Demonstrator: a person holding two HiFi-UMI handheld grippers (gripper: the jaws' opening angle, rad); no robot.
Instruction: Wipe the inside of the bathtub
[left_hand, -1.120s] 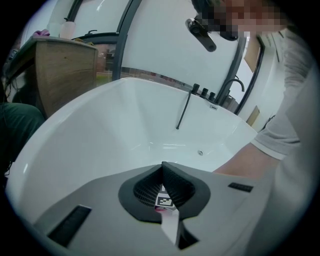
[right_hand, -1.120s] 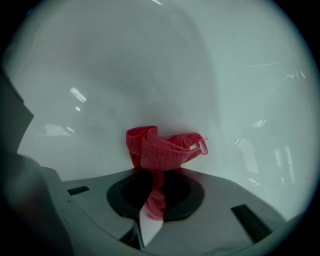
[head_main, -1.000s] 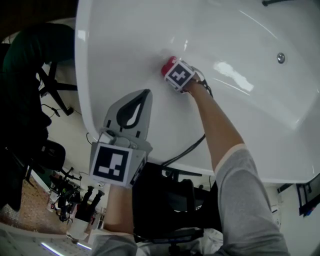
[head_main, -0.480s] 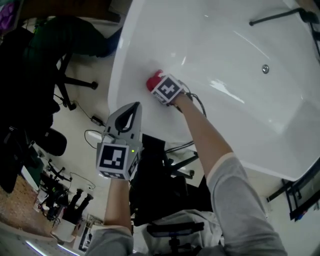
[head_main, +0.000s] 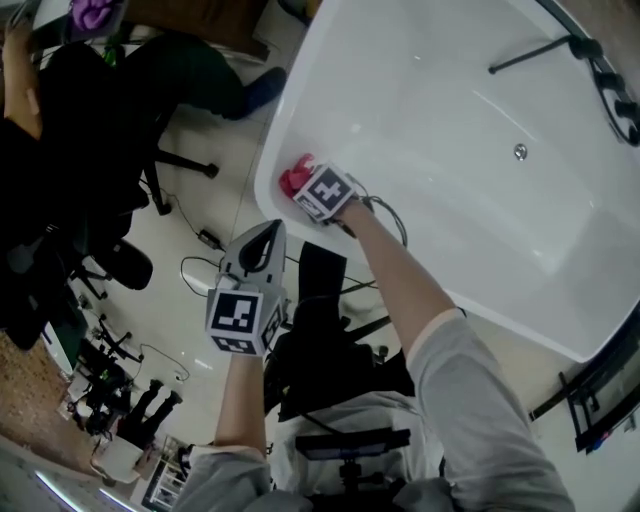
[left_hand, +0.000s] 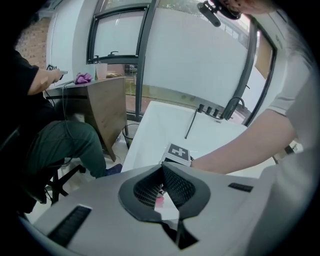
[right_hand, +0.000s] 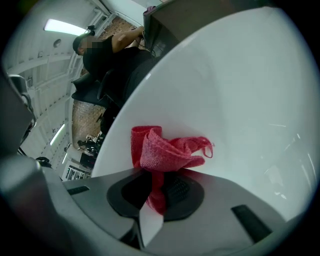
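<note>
Red cloth (right_hand: 167, 150) clamped in the right gripper (right_hand: 154, 187), against the bathtub (head_main: 470, 90) inner wall by its end rim; left gripper (left_hand: 161, 186) closed, empty, outside it; bunched cloth may drag loose

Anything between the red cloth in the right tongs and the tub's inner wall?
Nothing visible. The red cloth is clamped in the right tongs and looks pressed against the inner wall of the bathtub, near its rim. The left tongs are shut, empty, and held outside the tub.
</note>
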